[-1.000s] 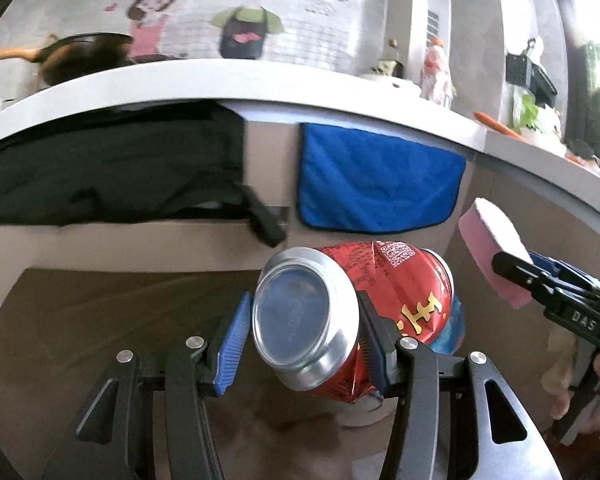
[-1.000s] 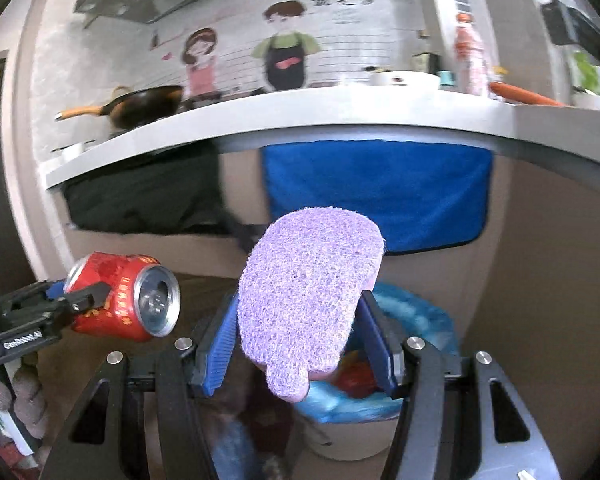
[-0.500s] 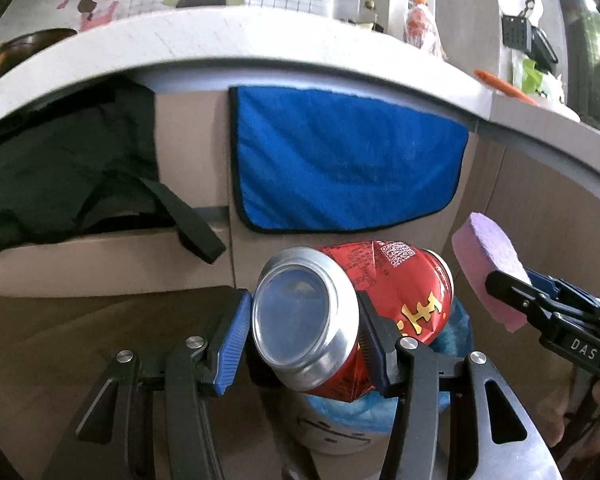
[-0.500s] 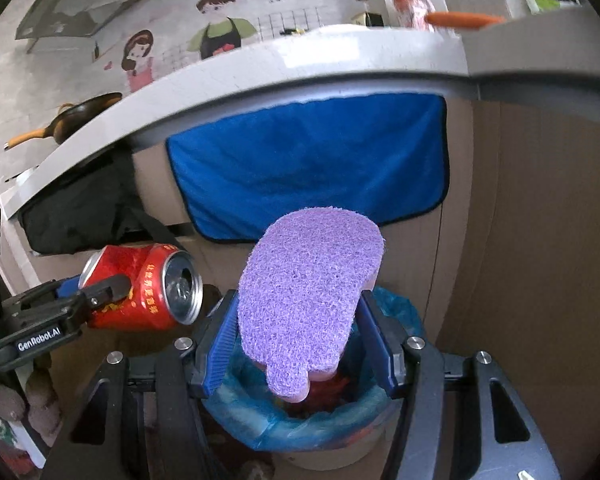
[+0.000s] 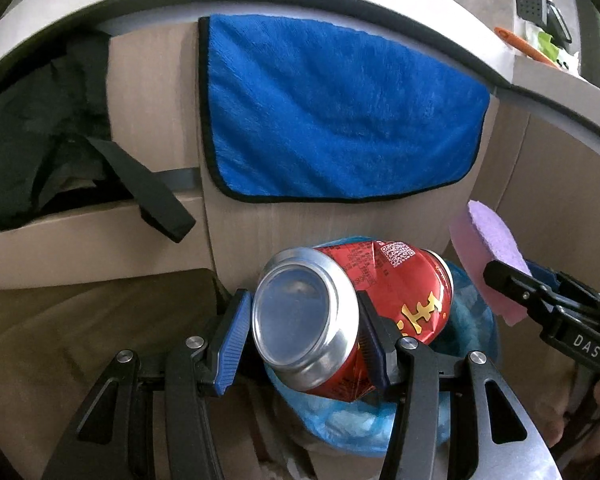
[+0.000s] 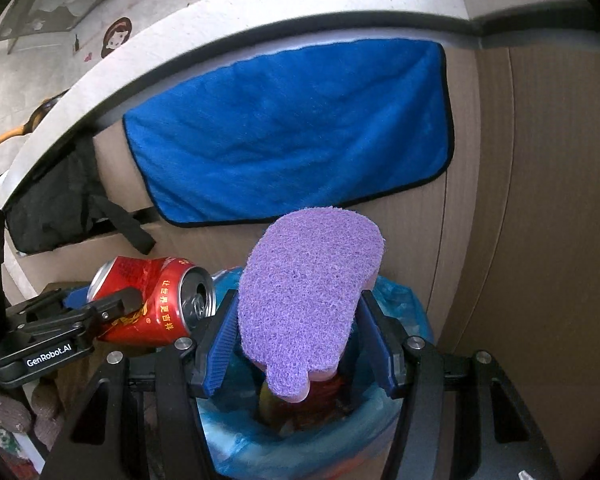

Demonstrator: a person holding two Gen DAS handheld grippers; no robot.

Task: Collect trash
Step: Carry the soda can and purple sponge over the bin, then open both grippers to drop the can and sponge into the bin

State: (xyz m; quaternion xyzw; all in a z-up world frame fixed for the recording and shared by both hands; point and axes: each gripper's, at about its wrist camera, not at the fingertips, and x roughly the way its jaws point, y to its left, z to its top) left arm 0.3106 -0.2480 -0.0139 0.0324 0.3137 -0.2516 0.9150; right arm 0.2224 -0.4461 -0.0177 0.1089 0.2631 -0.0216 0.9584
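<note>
With my left gripper (image 5: pixel 300 336) clamped on the dented red can (image 5: pixel 352 316) and my right gripper (image 6: pixel 296 344) pinching the purple sponge (image 6: pixel 308 300), both above the blue-lined bin (image 6: pixel 400 412), I should centre each over its mouth before letting go.

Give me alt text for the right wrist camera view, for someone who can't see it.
The right gripper has its jaws shut on a purple sponge above a bin lined with a blue bag that already holds trash. To the left, the left gripper holds a dented red can; a blue towel hangs from the counter edge behind.
</note>
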